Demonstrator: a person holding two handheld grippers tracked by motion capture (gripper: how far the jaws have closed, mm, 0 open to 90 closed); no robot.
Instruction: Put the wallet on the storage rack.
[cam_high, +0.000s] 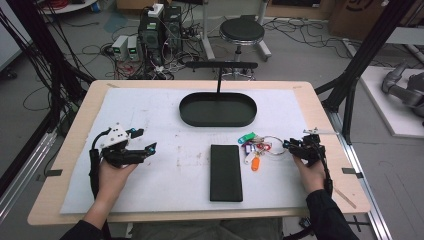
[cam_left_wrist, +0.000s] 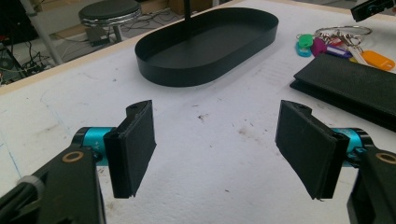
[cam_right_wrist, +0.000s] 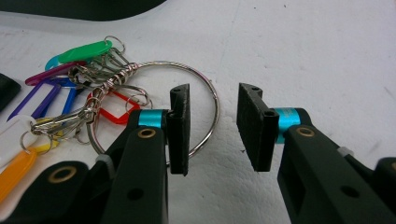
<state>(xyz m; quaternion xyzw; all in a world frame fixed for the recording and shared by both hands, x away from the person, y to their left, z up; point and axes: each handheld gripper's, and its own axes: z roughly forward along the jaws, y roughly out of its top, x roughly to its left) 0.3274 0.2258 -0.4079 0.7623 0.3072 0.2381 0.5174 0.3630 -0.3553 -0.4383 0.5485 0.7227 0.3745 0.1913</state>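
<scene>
The right gripper (cam_right_wrist: 212, 128) is held low over the white mat (cam_high: 165, 175), forearm entering from the near right edge. Its jaws straddle the wire of the large key ring (cam_right_wrist: 205, 135), one pad inside the loop and one outside, not yet pressing it. The ring lies flat, right of the black case (cam_high: 226, 172). The left gripper (cam_left_wrist: 215, 149) hovers with jaws spread wide, holding nothing, near the left side of the mat.

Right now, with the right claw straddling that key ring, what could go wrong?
The right claw is open around only the thin wire rim of the key ring; the pads might slip off it. The coloured tags splay to one side, so a lift could swing them. They lie close to the black case and might drag against it.
</scene>
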